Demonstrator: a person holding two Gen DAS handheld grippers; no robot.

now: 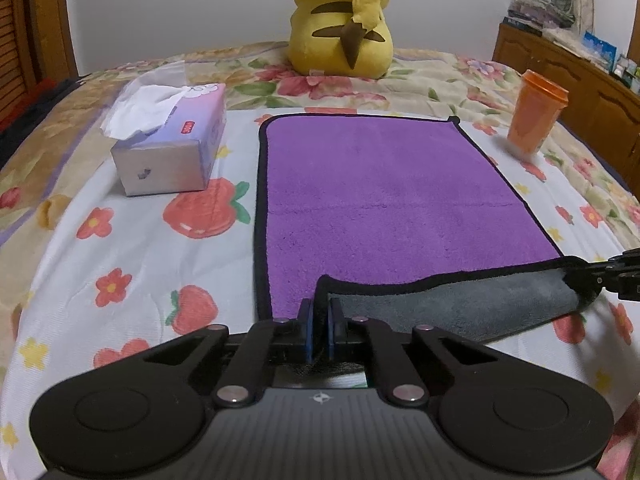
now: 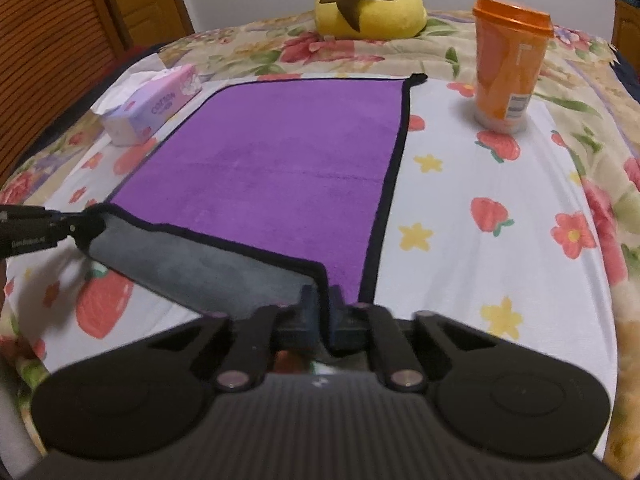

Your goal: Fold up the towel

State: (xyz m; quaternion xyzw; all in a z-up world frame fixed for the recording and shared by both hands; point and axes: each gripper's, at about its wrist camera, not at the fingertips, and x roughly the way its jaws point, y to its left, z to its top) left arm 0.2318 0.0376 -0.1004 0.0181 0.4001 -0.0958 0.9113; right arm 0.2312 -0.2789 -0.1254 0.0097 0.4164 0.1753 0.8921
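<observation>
Both claws are clamped on the towel's (image 1: 384,200) near corners, left gripper (image 1: 320,330) and right gripper (image 2: 322,308) level, with the purple sheet stretching flat toward 12 o'clock, its long axis running away toward the plush (image 1: 340,20).

A towel (image 1: 384,188) lies on the bed (image 1: 120,264), tissue box (image 1: 172,144) to its left, cup (image 1: 536,114) to its right, plush toy (image 1: 344,20) behind.
</observation>
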